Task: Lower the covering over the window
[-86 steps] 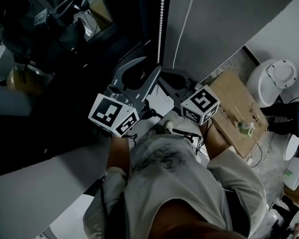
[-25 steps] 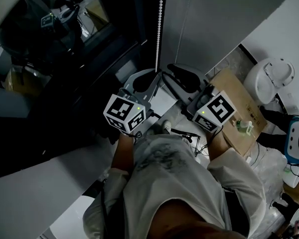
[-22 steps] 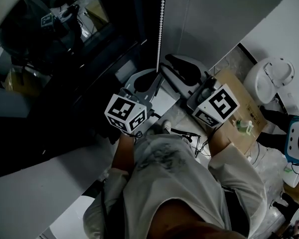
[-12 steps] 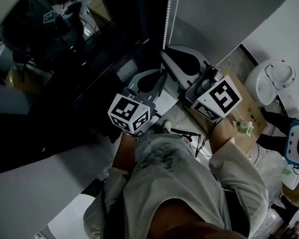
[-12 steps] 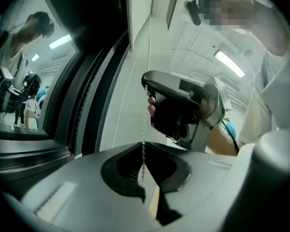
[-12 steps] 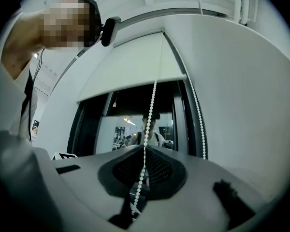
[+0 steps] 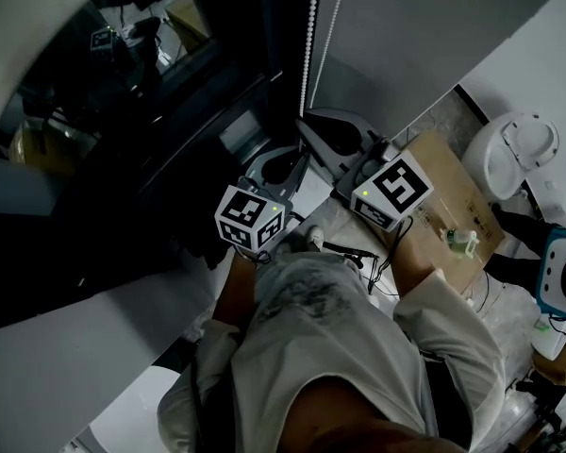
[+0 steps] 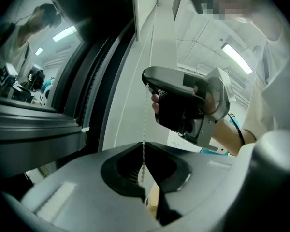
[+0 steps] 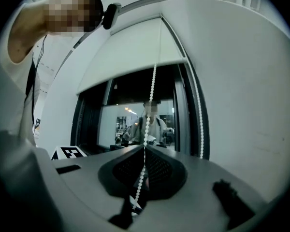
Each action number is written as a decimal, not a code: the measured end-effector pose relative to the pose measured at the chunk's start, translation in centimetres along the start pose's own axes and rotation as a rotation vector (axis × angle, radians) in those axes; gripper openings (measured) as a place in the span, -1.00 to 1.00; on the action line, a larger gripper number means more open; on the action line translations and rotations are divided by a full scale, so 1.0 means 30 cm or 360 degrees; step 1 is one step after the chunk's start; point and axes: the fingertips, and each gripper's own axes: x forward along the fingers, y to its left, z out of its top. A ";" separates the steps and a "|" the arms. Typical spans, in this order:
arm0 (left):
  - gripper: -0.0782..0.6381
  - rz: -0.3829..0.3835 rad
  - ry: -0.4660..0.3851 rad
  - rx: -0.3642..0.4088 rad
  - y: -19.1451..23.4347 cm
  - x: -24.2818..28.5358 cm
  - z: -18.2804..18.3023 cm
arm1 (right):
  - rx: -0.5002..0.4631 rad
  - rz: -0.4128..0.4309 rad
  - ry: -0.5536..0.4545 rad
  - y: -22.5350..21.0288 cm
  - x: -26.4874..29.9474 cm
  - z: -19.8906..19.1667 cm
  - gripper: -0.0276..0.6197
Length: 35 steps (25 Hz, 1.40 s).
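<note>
The grey left gripper point(image 8: 144, 149) and the right gripper point(image 9: 145, 148), its jaws just closed, clenched the white beaded cord point(image 9: 152, 91) to lower the pale roller blind point(image 9: 130, 52).

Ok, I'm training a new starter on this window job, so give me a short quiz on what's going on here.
1. True or false: the left claw holds nothing.
2. Of the left claw and the right claw, which is shut on the bead chain? A left only; B right only; C both.
3. Fill in: the blind covers only the ___ part of the window.
Key: 1 false; 2 C, the right claw having just closed on it; 3 top.
</note>
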 end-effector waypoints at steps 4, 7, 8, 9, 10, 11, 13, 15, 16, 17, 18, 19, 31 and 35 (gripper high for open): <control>-0.73 0.0015 0.0064 -0.0033 0.018 0.008 -0.082 | 0.0023 0.0006 0.0078 0.007 0.005 -0.082 -0.86; -0.73 0.0023 0.0104 -0.0055 0.029 0.011 -0.136 | 0.0047 0.0004 0.0117 0.013 0.006 -0.138 -0.86; -0.73 0.0026 0.0115 -0.0063 0.032 0.012 -0.152 | 0.0052 0.0002 0.0131 0.014 0.007 -0.157 -0.86; -0.73 0.0027 0.0129 -0.0070 0.034 0.012 -0.169 | 0.0056 0.0000 0.0144 0.014 0.007 -0.175 -0.86; -0.73 0.0028 0.0142 -0.0079 0.035 0.012 -0.184 | 0.0062 -0.0002 0.0155 0.013 0.007 -0.193 -0.86; -0.73 0.0028 0.0152 -0.0091 0.035 0.011 -0.198 | 0.0069 -0.0005 0.0166 0.011 0.007 -0.208 -0.86; -0.73 0.0024 0.0164 -0.0111 0.030 0.005 -0.215 | 0.0082 -0.0011 0.0176 0.008 0.006 -0.228 -0.86; -0.72 0.0020 0.0176 -0.0110 0.020 -0.006 -0.216 | 0.0086 -0.0020 0.0178 0.006 0.005 -0.234 -0.86; -0.71 0.0023 0.0182 -0.0099 0.016 -0.014 -0.210 | 0.0083 -0.0026 0.0178 0.005 0.004 -0.235 -0.86; -0.68 0.0028 0.0179 -0.0089 0.014 -0.026 -0.196 | 0.0079 -0.0031 0.0180 0.003 0.004 -0.236 -0.86; -0.62 0.0032 0.0159 -0.0086 0.013 -0.042 -0.173 | 0.0078 -0.0035 0.0181 0.001 0.004 -0.238 -0.86; -0.58 0.0033 0.0122 -0.0089 0.014 -0.060 -0.140 | 0.0077 -0.0039 0.0182 -0.001 0.004 -0.240 -0.86; -0.46 -0.0004 -0.0405 0.0292 0.005 -0.096 0.502 | 0.0078 -0.0033 0.0182 0.015 -0.003 -0.243 -0.86; -0.45 -0.0052 -0.0451 0.0382 -0.017 -0.055 0.607 | 0.0065 -0.0035 0.0188 0.024 0.004 -0.246 -0.86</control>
